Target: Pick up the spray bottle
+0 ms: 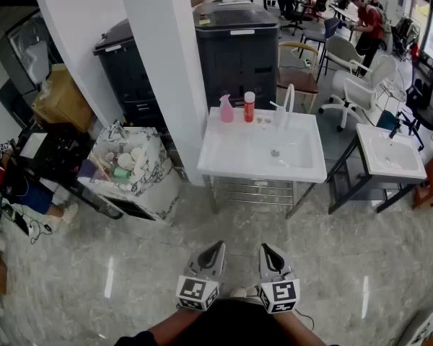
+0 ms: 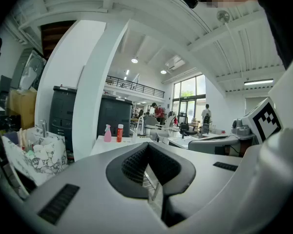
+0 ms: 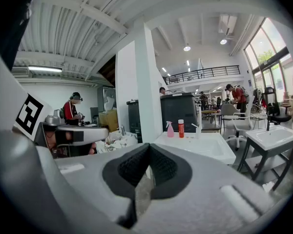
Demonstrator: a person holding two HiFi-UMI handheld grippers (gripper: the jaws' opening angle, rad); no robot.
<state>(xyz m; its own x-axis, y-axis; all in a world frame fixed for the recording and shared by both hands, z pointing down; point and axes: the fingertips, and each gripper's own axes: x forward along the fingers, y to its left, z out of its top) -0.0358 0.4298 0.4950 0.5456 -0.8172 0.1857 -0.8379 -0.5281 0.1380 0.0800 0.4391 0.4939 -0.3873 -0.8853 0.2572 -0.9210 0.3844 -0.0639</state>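
A pink spray bottle point(image 1: 226, 109) stands on the back rim of a white sink point(image 1: 224, 153), next to a red bottle point(image 1: 249, 107) with a white cap. Both grippers hang side by side low in the head view, well short of the sink. My left gripper point(image 1: 219, 246) is shut with nothing between its jaws. Beside it my right gripper point(image 1: 265, 249) is shut and empty too. The left gripper view shows the spray bottle point(image 2: 107, 133) far ahead, left of the shut left gripper point(image 2: 147, 146). In the right gripper view the spray bottle point(image 3: 170, 129) stands beyond the right gripper point(image 3: 149, 148).
A white pillar point(image 1: 169, 63) rises just left of the sink. A marbled bin point(image 1: 156, 182) full of cups stands left of it. Black cabinets point(image 1: 238, 49) stand behind the sink, and a second sink point(image 1: 411, 170) on a dark frame is to the right. Grey tiled floor point(image 1: 310, 258) lies between me and the sink.
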